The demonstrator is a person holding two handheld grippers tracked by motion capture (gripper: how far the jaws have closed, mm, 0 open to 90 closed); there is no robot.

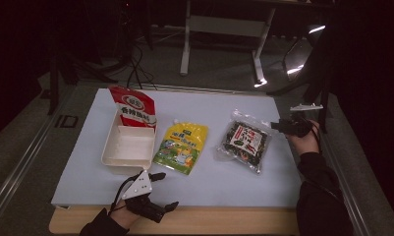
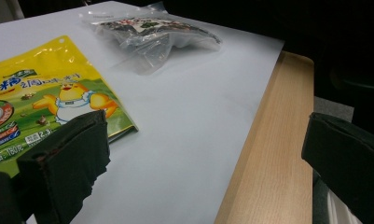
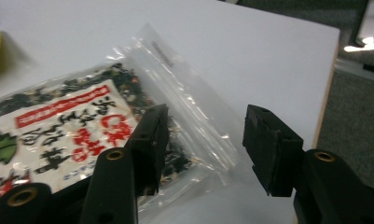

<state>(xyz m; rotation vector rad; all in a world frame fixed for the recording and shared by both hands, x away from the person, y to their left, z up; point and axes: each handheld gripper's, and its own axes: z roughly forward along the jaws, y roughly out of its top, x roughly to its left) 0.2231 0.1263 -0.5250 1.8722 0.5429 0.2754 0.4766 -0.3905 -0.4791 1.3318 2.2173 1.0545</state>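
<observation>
A: Right gripper (image 3: 203,149) over the clear bag's (image 3: 105,126) corner by the table's (image 1: 219,105) right edge, jaws apart, nothing held. Closing on the seal strip, probably?

B: Likely. Best to drop lower first, straddle the plastic edge, then pinch film, not contents.

A: Left gripper (image 1: 157,189) at the near edge, wide open, empty, just beside the yellow pouch (image 1: 181,146).

B: Tray (image 1: 127,145) near the left edge, red pouch (image 1: 134,110) leaning behind it. Possibly bound for the tray; lift slowly, slippery film.
</observation>
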